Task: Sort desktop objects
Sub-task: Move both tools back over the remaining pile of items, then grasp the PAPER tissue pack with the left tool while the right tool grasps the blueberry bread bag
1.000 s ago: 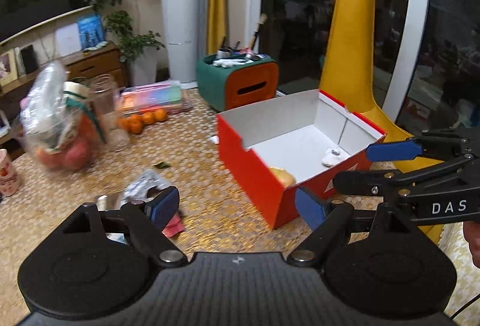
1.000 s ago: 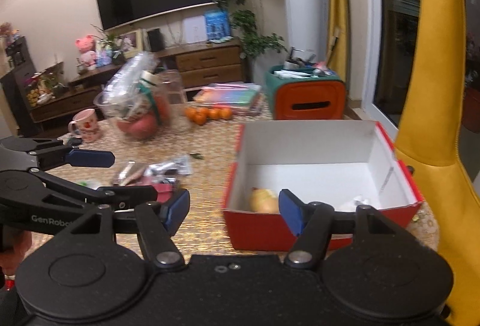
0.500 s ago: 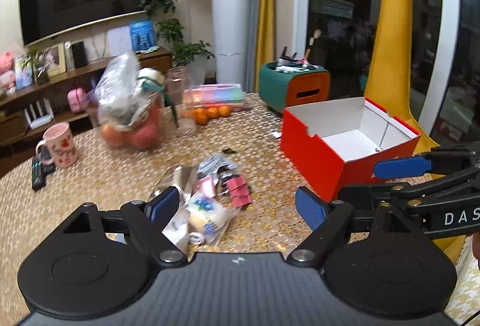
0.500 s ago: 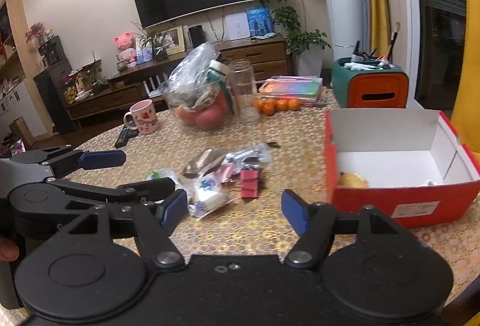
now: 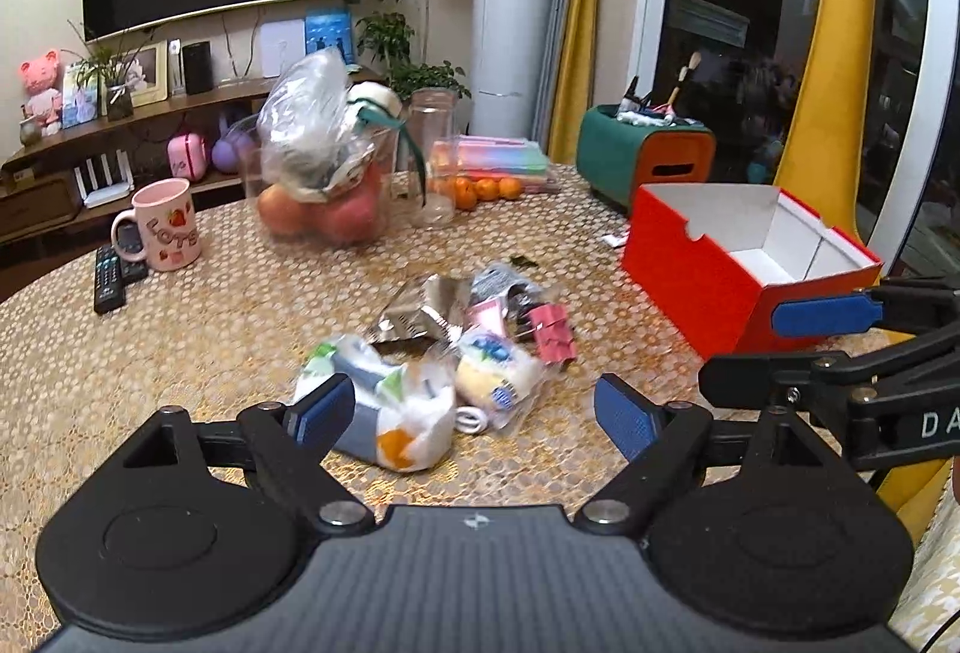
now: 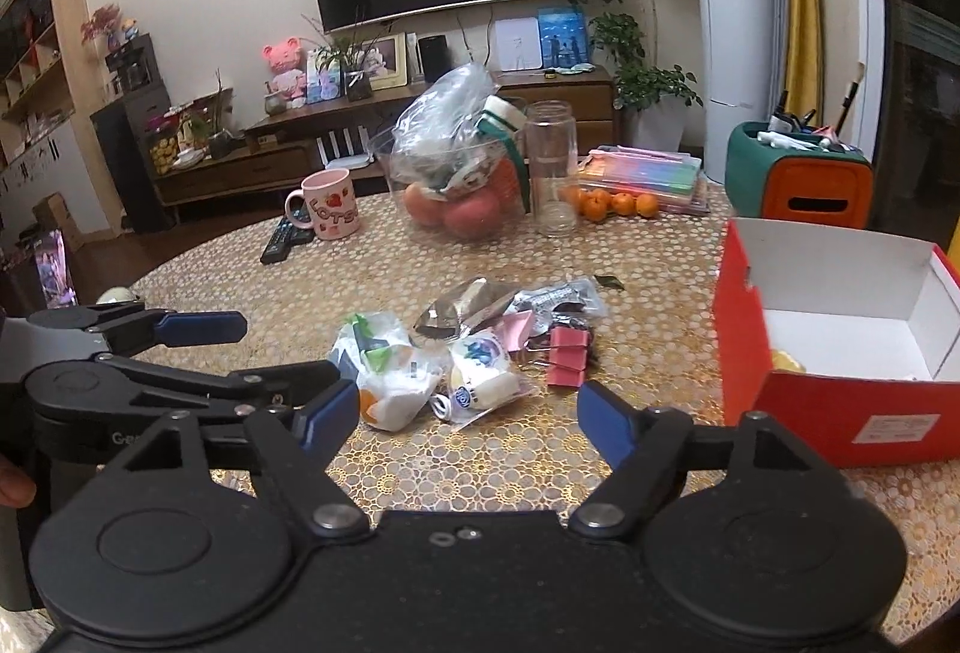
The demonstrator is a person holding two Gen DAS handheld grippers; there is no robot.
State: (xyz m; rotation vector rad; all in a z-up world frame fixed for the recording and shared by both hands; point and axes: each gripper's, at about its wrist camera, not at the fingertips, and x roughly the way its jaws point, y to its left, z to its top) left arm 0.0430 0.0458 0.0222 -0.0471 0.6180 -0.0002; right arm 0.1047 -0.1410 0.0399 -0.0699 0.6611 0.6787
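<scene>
A pile of small items lies mid-table: a white plastic packet (image 5: 399, 413) (image 6: 390, 371), a small wrapped bun with a blue label (image 5: 495, 374) (image 6: 480, 371), a foil wrapper (image 5: 420, 320) (image 6: 450, 317) and pink binder clips (image 5: 552, 332) (image 6: 567, 353). An open red box (image 5: 708, 269) (image 6: 840, 413) stands to the right, with a yellowish item inside (image 6: 786, 360). My left gripper (image 5: 474, 413) is open and empty, just short of the pile. My right gripper (image 6: 468, 413) is open and empty, near the pile too. Each gripper shows in the other's view.
At the back stand a pink mug (image 6: 330, 206), remotes (image 6: 282, 236), a bowl of apples under a plastic bag (image 6: 456, 185), a glass jar (image 6: 552, 167), tangerines (image 6: 609, 203), a pastel box (image 6: 645, 170) and a green-orange holder (image 6: 798, 179). A yellow giraffe (image 5: 840, 53) stands right.
Both grippers have swung left, away from the red box and toward the pile of small items. Both stay open and empty.
</scene>
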